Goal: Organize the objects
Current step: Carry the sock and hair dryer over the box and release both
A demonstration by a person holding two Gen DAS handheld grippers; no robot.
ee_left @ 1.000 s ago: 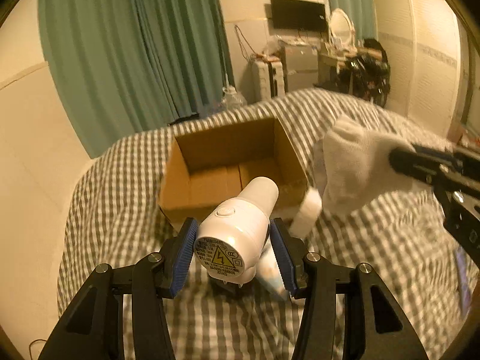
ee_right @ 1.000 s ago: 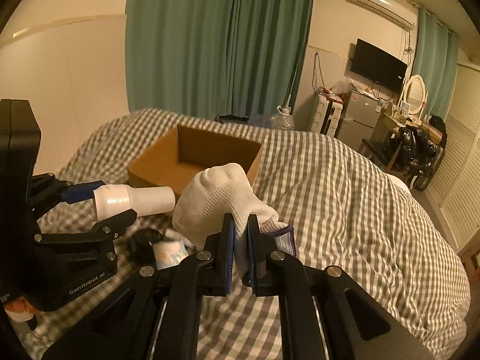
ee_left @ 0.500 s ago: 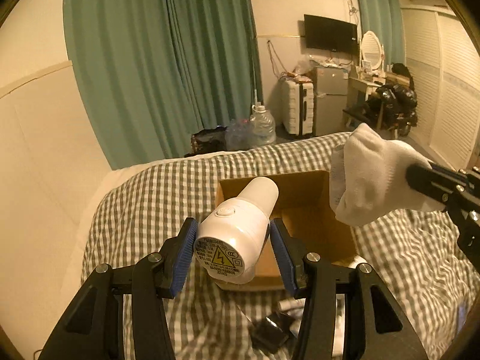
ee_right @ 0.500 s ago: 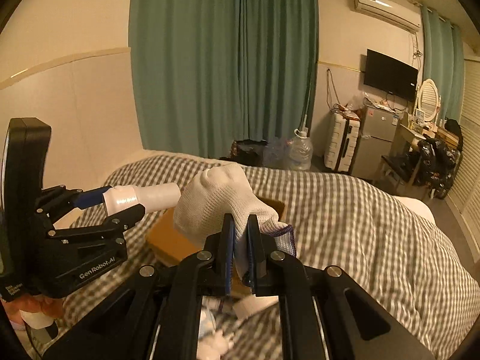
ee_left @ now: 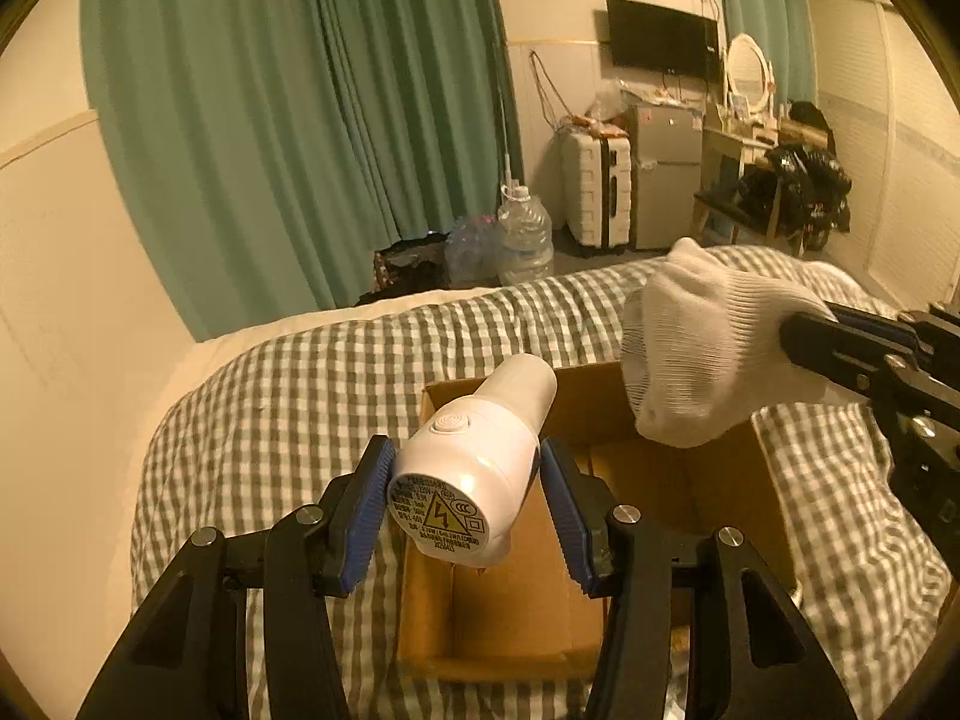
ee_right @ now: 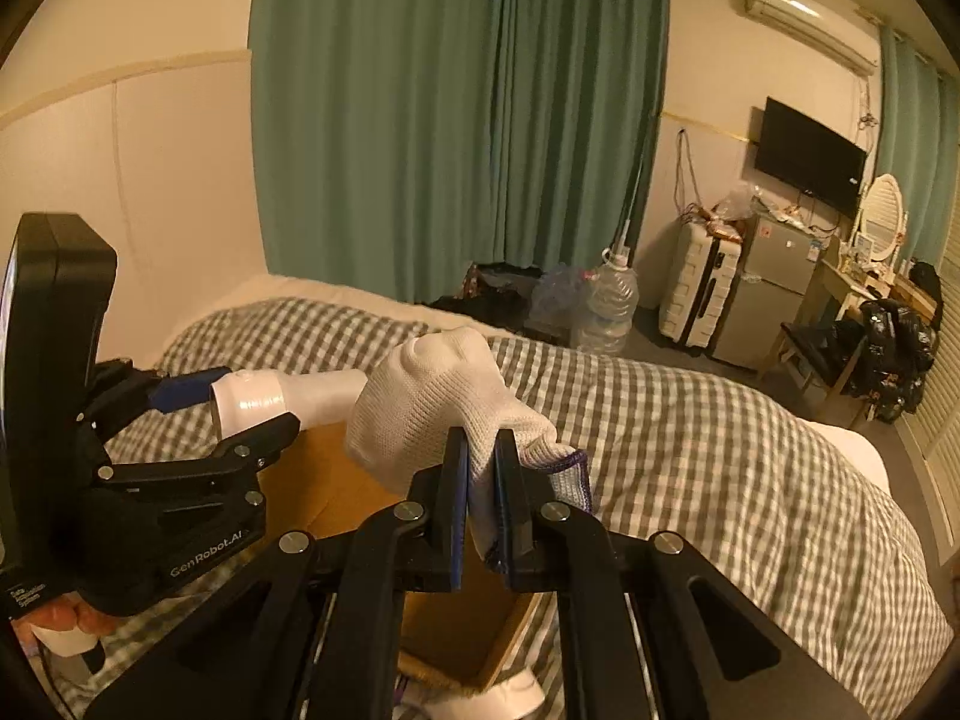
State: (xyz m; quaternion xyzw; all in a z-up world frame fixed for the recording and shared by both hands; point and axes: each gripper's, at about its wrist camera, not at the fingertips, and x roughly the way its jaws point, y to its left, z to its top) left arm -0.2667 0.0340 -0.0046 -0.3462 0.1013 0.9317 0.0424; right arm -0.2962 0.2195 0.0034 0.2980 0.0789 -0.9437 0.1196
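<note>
My left gripper (ee_left: 465, 504) is shut on a white hair dryer (ee_left: 474, 468), holding it in the air above the near left part of an open cardboard box (ee_left: 660, 486) that lies on the checked bed. My right gripper (ee_right: 480, 498) is shut on a white knitted glove (ee_right: 432, 396), held above the same box (ee_right: 456, 624). In the left wrist view the glove (ee_left: 702, 348) hangs over the box's far right corner. In the right wrist view the hair dryer (ee_right: 282, 399) and left gripper (ee_right: 198, 420) are at the left.
The grey-and-white checked bedcover (ee_left: 288, 396) spreads around the box. A white object (ee_right: 498, 699) lies on the bed by the box's near edge. Beyond the bed are green curtains (ee_left: 300, 120), water bottles (ee_left: 522, 234), a suitcase (ee_left: 600, 192) and a small fridge (ee_left: 666, 174).
Both grippers have moved forward over the box with their loads; the box now sits right beneath them. The small items on the bed have dropped out of the left wrist view.
</note>
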